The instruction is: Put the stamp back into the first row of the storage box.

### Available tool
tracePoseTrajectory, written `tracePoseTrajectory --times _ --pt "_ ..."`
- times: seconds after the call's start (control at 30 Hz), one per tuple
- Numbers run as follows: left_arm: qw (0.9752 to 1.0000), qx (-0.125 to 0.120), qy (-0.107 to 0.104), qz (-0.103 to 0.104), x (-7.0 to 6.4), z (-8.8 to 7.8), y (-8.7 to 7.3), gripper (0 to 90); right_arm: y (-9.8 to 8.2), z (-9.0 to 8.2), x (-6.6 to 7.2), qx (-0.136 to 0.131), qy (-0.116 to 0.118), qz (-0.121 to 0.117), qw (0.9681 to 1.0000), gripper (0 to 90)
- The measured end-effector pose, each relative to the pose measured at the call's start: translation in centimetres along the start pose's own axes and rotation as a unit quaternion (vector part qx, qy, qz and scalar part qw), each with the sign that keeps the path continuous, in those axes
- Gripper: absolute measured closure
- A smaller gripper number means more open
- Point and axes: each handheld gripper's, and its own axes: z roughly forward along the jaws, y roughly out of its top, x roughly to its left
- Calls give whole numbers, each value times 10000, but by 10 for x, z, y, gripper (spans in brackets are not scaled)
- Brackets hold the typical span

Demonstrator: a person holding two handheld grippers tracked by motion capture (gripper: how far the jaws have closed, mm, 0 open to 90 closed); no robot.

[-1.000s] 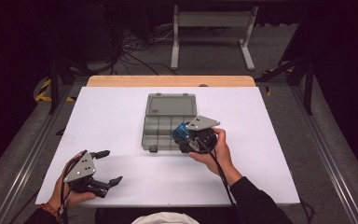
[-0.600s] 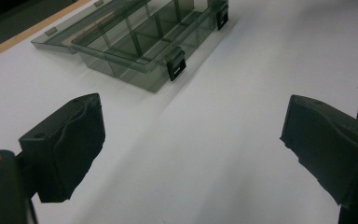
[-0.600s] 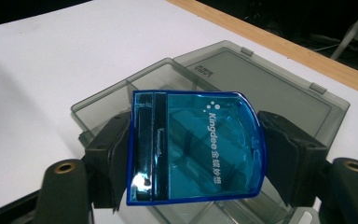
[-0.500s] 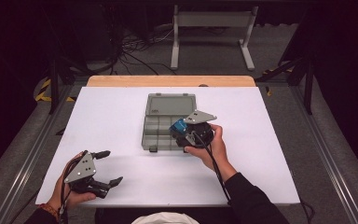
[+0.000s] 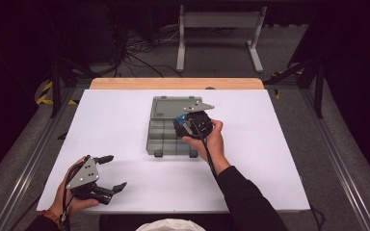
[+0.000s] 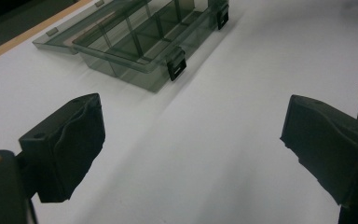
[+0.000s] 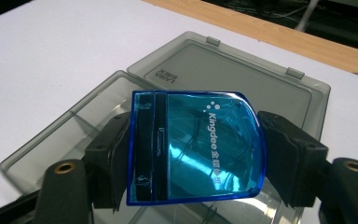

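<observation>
A translucent blue plastic case (image 7: 198, 147) with white lettering is clamped between the jaws of my right gripper (image 7: 193, 156), which is shut on it. In the high view that right gripper (image 5: 185, 126) hovers over the right side of a smoky grey compartment box (image 5: 166, 132) whose lid lies open toward the far edge. The same compartment box (image 7: 242, 88) lies under the blue case in the right gripper view. My left gripper (image 5: 110, 172) rests near the table's front left corner, open, with nothing between its jaws. The left gripper view shows the compartment box (image 6: 140, 39) farther off.
The white table top (image 5: 115, 120) ends in a wooden strip (image 5: 173, 83) at the far side. Beyond it, cables and a metal stand (image 5: 219, 33) sit on the dark floor. Black latches (image 6: 176, 65) stick out from the box's front wall.
The right gripper with the blue case has shifted across the box, toward its far right part. The left gripper has stayed where it was.
</observation>
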Motion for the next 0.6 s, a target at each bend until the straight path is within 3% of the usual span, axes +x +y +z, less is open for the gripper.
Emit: tracePoseTrajectory --times 0.13,0.3,0.6 --pt "10000 4 -2 -2 -1 0 0 67 1 11 -5 148 -52 285 9995 317" --pt "10000 5 7 -31 -1 0 0 67 0 25 -11 390 -319 539 9973 317" --pt "10000 25 -11 -24 -2 0 0 67 -3 35 -8 698 -670 724 9927 317"
